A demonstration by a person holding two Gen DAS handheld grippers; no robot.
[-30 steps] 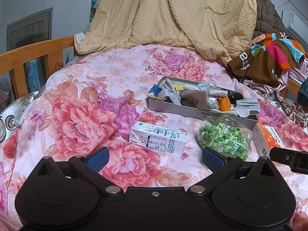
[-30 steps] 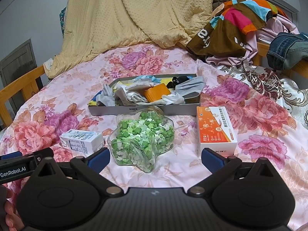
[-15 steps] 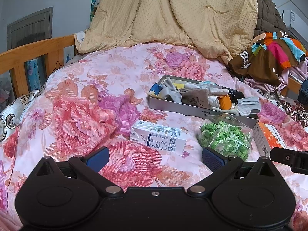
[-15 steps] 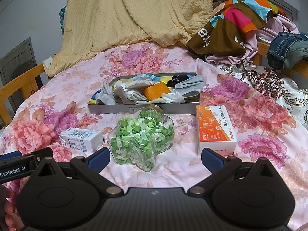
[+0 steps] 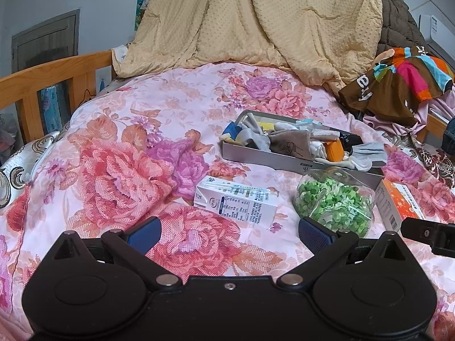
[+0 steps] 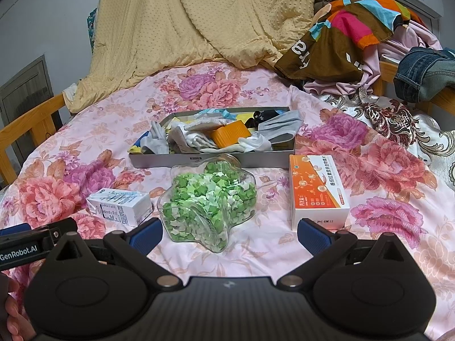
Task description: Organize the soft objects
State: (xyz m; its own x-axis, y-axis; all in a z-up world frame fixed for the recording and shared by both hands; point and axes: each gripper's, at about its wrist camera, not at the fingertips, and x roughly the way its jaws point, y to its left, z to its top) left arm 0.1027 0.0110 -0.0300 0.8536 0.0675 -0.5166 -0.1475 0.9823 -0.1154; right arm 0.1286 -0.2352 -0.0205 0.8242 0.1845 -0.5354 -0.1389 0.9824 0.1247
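A grey tray (image 5: 287, 161) (image 6: 199, 160) lies mid-bed, filled with grey and white socks (image 6: 196, 137) (image 5: 256, 137), gloves and an orange block (image 6: 231, 133). In front of it lie a milk carton (image 5: 236, 206) (image 6: 119, 206), a clear star-shaped jar of green paper stars (image 5: 334, 200) (image 6: 210, 199) and an orange-and-white box (image 6: 315, 190) (image 5: 398, 203). My left gripper (image 5: 229, 231) is open, just short of the carton. My right gripper (image 6: 229, 234) is open, with the jar's near end between its blue pads (image 6: 312, 234).
The floral quilt (image 5: 119, 170) covers the bed. A yellow blanket (image 6: 199, 22) is heaped at the back, with clothes (image 6: 355, 28) piled at the right. A wooden bed rail (image 5: 42, 82) runs along the left. A hand (image 6: 14, 321) holds the left gripper.
Both views drift only slightly. Both grippers stay open and no object on the bed has moved.
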